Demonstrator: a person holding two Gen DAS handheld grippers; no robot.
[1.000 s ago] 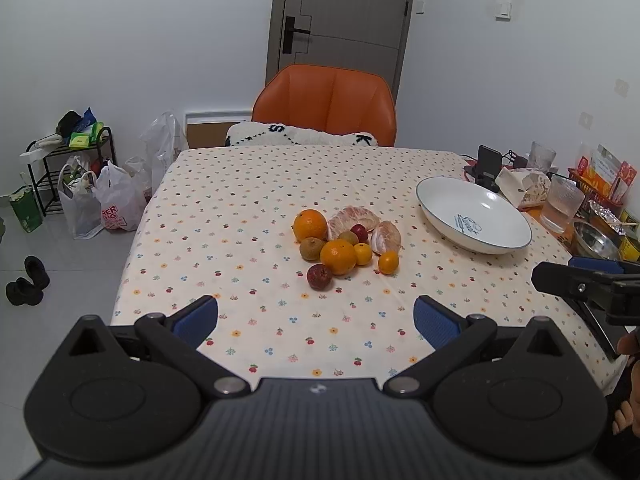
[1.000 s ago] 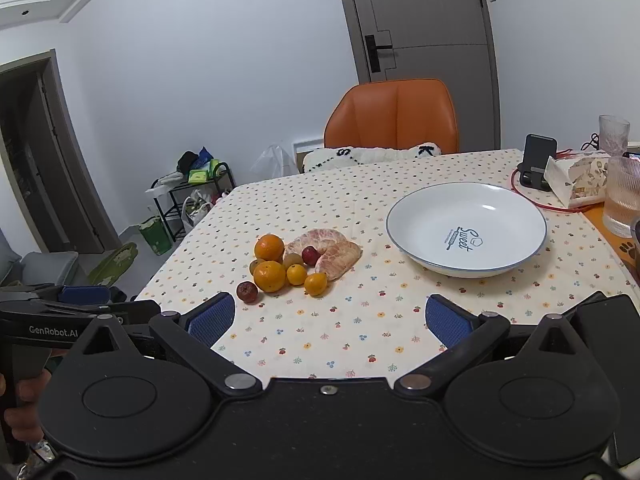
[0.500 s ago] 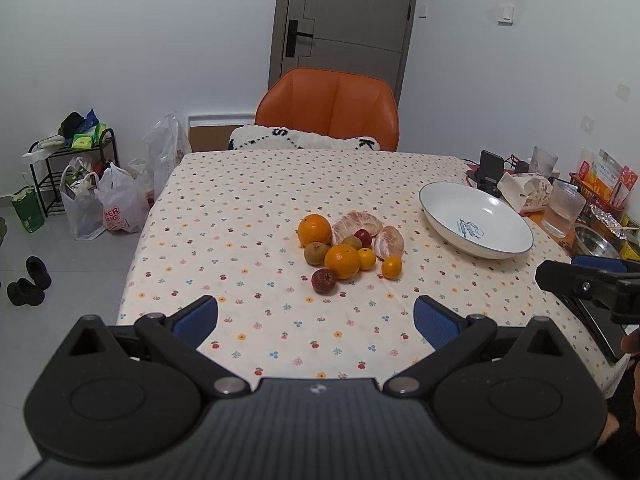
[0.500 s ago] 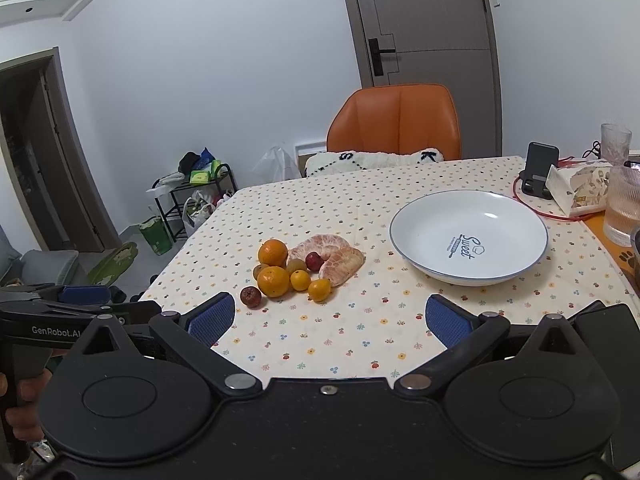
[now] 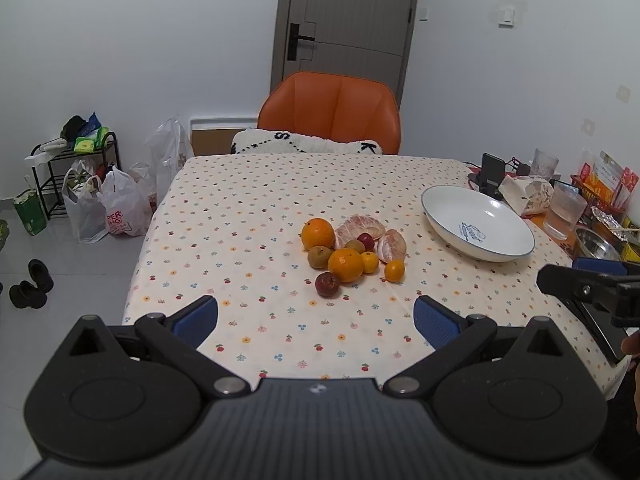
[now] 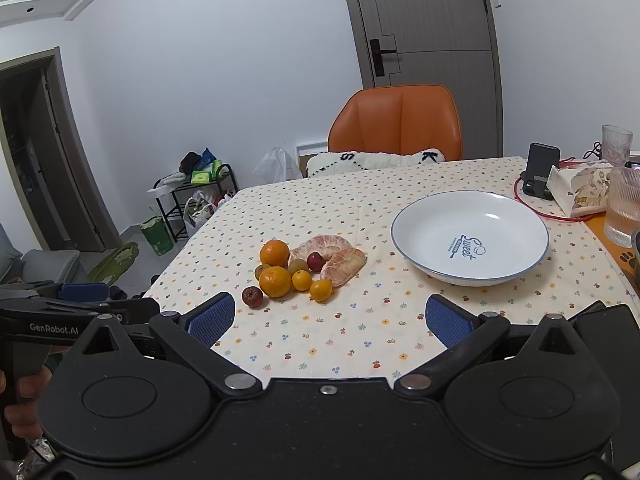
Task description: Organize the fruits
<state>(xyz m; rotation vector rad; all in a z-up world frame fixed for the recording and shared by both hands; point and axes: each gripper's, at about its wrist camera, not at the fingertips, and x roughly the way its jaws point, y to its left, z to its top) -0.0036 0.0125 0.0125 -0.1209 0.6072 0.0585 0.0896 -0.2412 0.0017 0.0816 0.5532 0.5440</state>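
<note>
You see a cream tablecloth [image 5: 248, 216] dotted with small red, blue and orange flowers and cherries. On it, two bright orange oranges [image 5: 317, 233], two small yellow-orange citrus [image 6: 321, 290], pale pink peeled pomelo pieces [image 6: 344, 266], a dark red fruit [image 5: 327, 284] and brownish-green ones [image 5: 319, 257]. The bowl [image 6: 470, 236] is white with a blue rim and blue lettering. Your gripper pads [image 5: 434, 322] are blue on black bodies. The chair [image 5: 330, 114] is orange.

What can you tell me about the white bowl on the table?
The white bowl is wide and shallow, glossy like ceramic, with a thin blue rim line and dark "Sweet" lettering printed inside. It holds nothing and sits upright on the dotted tablecloth, right of the fruit pile and apart from it. Neither tool touches it.
</note>
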